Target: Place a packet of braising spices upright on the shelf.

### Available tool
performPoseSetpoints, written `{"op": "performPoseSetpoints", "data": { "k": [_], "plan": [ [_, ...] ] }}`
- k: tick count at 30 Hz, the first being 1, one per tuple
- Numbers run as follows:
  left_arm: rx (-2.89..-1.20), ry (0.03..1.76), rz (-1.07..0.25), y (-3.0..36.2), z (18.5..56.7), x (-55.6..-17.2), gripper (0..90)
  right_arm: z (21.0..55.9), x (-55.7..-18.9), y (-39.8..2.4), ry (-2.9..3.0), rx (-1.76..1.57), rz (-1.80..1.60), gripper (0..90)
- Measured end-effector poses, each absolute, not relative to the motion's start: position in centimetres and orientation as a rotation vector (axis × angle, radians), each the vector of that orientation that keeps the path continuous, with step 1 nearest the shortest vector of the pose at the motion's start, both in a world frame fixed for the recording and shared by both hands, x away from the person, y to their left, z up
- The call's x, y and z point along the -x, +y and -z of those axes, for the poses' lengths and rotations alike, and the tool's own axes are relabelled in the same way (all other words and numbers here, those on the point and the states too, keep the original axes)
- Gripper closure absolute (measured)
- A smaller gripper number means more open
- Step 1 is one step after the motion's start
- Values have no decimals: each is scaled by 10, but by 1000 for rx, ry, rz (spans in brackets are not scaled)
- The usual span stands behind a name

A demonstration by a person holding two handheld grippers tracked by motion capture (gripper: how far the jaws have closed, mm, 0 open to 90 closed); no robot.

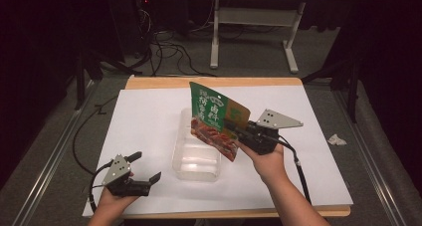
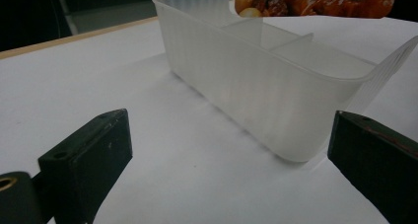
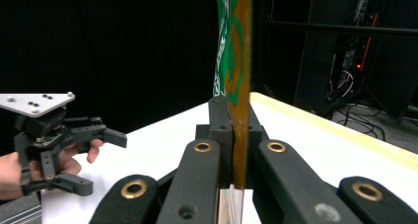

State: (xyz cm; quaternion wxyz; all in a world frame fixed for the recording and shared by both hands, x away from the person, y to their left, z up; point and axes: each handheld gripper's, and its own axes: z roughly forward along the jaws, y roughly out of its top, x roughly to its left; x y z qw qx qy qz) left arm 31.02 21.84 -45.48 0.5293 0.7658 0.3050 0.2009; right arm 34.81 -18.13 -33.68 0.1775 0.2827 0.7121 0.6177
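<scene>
The left hand-held gripper (image 1: 144, 169) rests on the worktop (image 1: 149, 111), jaws spread, aimed at the tray (image 1: 196, 154). The right hand-held gripper (image 1: 234, 128) pinches the pouch (image 1: 214, 117) by its edge, tilted above the tray. Lower it slowly, probably into the near compartment, wrist level.

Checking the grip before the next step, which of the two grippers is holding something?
The right gripper: its jaws are clamped on the green food pouch, held above the clear container. The left gripper is open and empty.
</scene>
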Motion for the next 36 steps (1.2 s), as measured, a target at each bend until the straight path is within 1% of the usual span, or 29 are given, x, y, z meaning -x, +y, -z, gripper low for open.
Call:
{"op": "performPoseSetpoints", "data": {
  "k": [18,36],
  "plan": [
    [-1822,733,-479,219,455,-310,36,342,-385,-163,2055,-786,-1707,900],
    [-1817,734,-475,219,455,-311,36,343,-402,-152,2082,-767,-1699,900]
  ]
}}
